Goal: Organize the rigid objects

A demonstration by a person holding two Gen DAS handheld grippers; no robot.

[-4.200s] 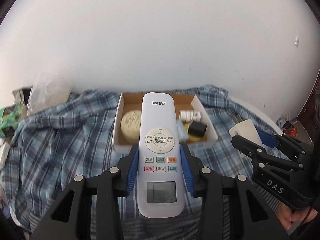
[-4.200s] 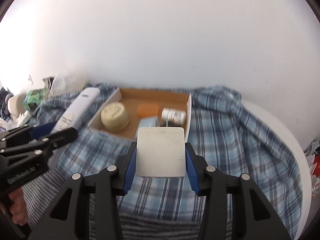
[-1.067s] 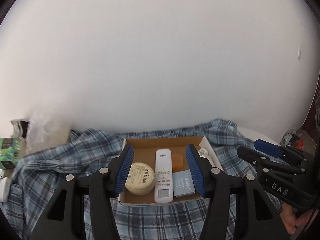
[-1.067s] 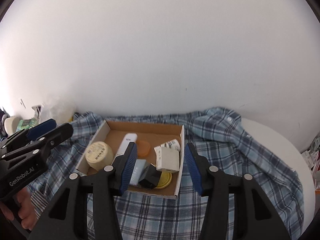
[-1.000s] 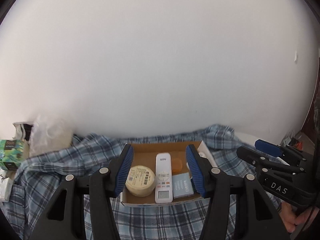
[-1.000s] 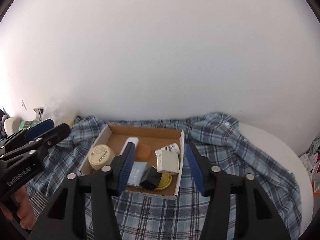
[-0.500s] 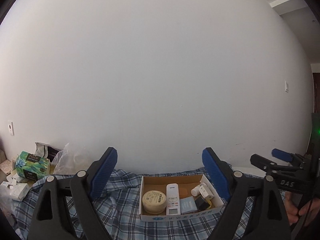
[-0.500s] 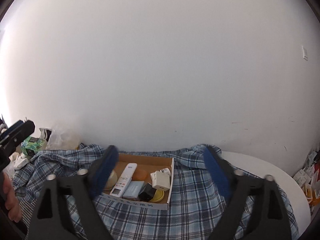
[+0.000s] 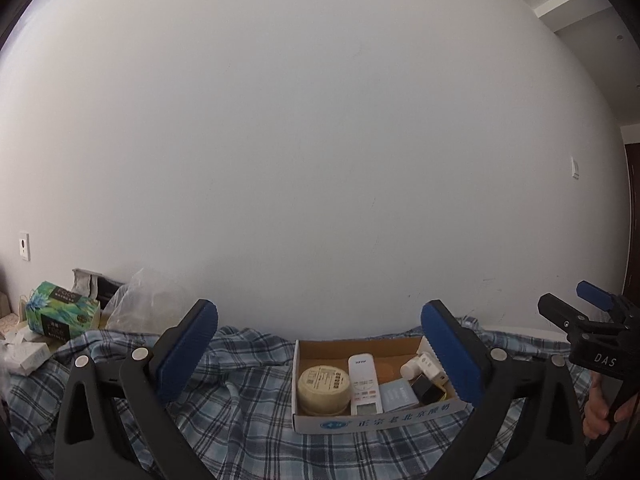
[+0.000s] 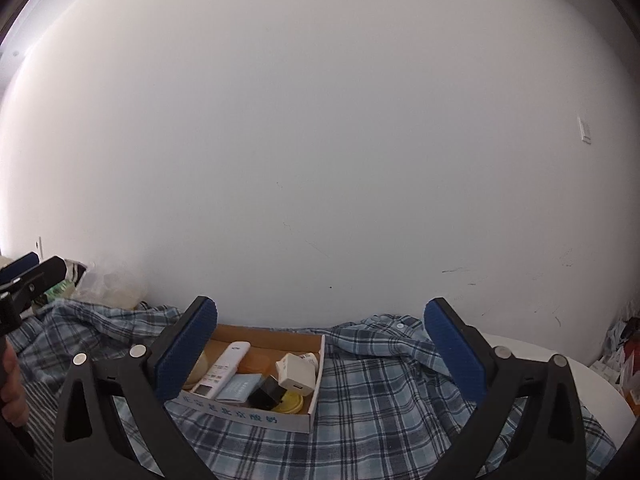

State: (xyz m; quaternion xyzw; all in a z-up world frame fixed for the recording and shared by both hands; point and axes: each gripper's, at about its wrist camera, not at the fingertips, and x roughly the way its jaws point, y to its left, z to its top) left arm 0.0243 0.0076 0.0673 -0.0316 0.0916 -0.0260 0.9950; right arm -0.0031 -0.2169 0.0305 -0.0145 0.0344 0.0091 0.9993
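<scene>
A cardboard box (image 9: 376, 420) sits on a plaid cloth, holding a white remote (image 9: 363, 380), a round cream tin (image 9: 323, 388), a white adapter (image 9: 426, 364), a black cube (image 9: 428, 390) and a blue card (image 9: 398, 396). My left gripper (image 9: 319, 312) hangs back from the box, its jaws opening wide with nothing between them. In the right wrist view the box (image 10: 248, 412) lies low and left, with the remote (image 10: 224, 368) and adapter (image 10: 296, 374) inside. My right gripper (image 10: 320, 310) is open and empty, also back from the box.
The blue plaid cloth (image 10: 400, 400) covers a round white table (image 10: 580, 372) against a bare white wall. A green tissue pack (image 9: 60, 314), a clear plastic bag (image 9: 140, 304) and small white boxes (image 9: 24, 354) crowd the far left. A hand (image 9: 600, 404) holds the right gripper's handle.
Both grippers pulled back from the box and their jaws spread wide. The remote and the white adapter, held earlier, now lie in the box.
</scene>
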